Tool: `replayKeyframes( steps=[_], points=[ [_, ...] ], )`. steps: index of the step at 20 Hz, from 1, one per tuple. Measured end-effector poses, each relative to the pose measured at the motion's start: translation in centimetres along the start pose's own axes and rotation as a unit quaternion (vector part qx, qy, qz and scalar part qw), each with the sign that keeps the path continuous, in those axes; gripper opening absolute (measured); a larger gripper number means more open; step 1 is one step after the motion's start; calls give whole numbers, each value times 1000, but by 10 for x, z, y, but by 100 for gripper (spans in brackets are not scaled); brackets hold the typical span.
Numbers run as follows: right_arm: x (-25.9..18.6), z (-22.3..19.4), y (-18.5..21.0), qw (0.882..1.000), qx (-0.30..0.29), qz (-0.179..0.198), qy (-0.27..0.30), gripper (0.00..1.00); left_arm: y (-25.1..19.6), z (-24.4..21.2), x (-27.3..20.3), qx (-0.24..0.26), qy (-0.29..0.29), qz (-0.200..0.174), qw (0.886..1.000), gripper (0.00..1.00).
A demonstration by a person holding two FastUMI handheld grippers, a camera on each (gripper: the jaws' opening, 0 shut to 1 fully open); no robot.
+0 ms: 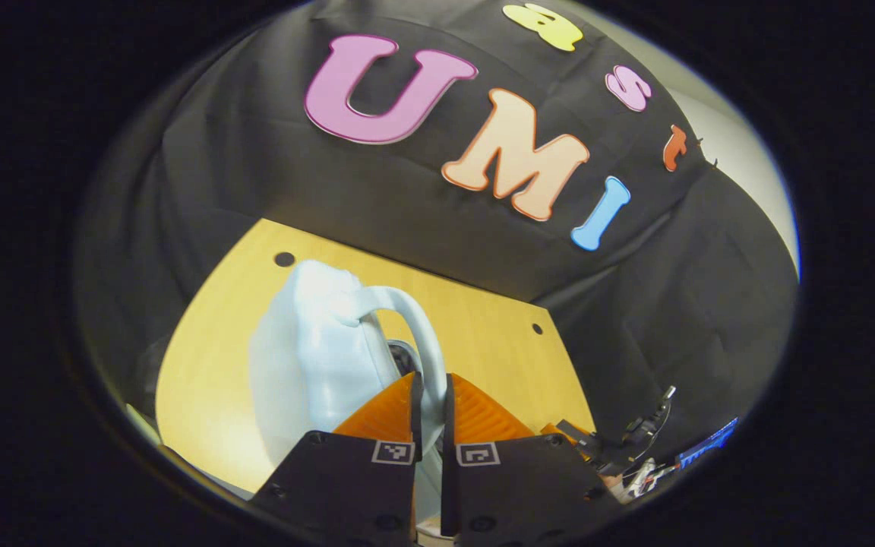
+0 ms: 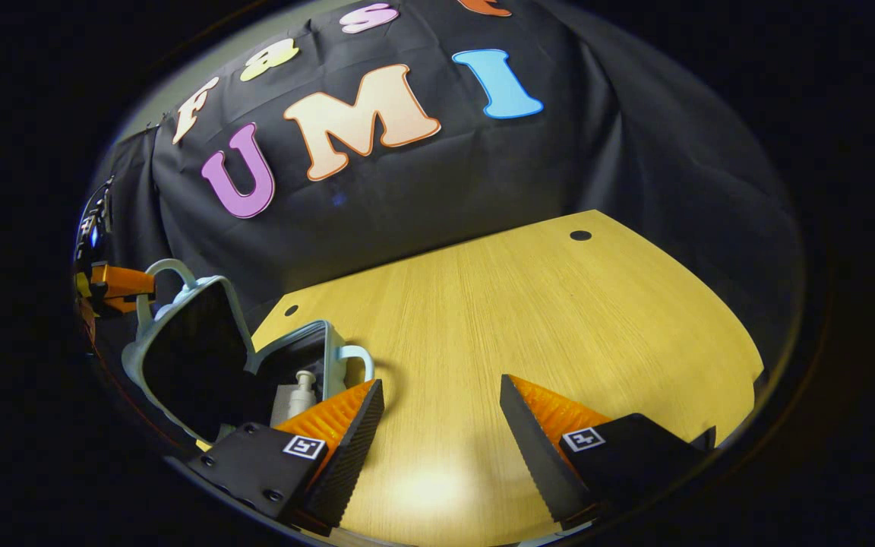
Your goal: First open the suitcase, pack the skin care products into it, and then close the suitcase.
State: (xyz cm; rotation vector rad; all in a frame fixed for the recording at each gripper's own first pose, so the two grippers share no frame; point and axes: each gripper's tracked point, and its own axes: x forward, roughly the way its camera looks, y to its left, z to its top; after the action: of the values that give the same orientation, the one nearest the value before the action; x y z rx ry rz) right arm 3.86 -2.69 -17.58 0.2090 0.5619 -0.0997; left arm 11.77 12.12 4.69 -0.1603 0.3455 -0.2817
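While the left gripper (image 1: 430,391) has its fingers nearly together, clamped on the pale handle (image 1: 421,334) of the suitcase (image 1: 308,357), the case rises at 10 o'clock from the fingers in the left gripper view, standing over the wooden desk (image 1: 483,327). At 4 o'clock in that view the other gripper's hardware shows small and dark at the edge. In the right gripper view the right gripper (image 2: 441,403) hovers above the bare desk (image 2: 544,304) with its fingers wide apart, holding nothing. At 9 o'clock there, the suitcase (image 2: 179,357) lies open, its lid (image 2: 134,357) tilted up with a dark lining, the left gripper (image 2: 122,282) at the lid's handle at 10 o'clock. Inside the lower half a white pump bottle (image 2: 297,395) stands upright, just behind the right gripper's left finger (image 2: 346,425)
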Motion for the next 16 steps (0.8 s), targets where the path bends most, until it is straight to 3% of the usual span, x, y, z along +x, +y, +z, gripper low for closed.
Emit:
replayKeyframes(
  steps=[8,11,16],
  points=[
    [-35,-10,-64,999,25,-42,-2,97,-50,-69,87,-20,77,-30,996,6],
    [-44,-16,-75,998,28,-49,2,97,-53,-100,119,-6,108,-8,994,10],
    [-47,-16,-73,999,20,-32,6,97,-43,-141,162,0,141,52,989,6]
  ],
)
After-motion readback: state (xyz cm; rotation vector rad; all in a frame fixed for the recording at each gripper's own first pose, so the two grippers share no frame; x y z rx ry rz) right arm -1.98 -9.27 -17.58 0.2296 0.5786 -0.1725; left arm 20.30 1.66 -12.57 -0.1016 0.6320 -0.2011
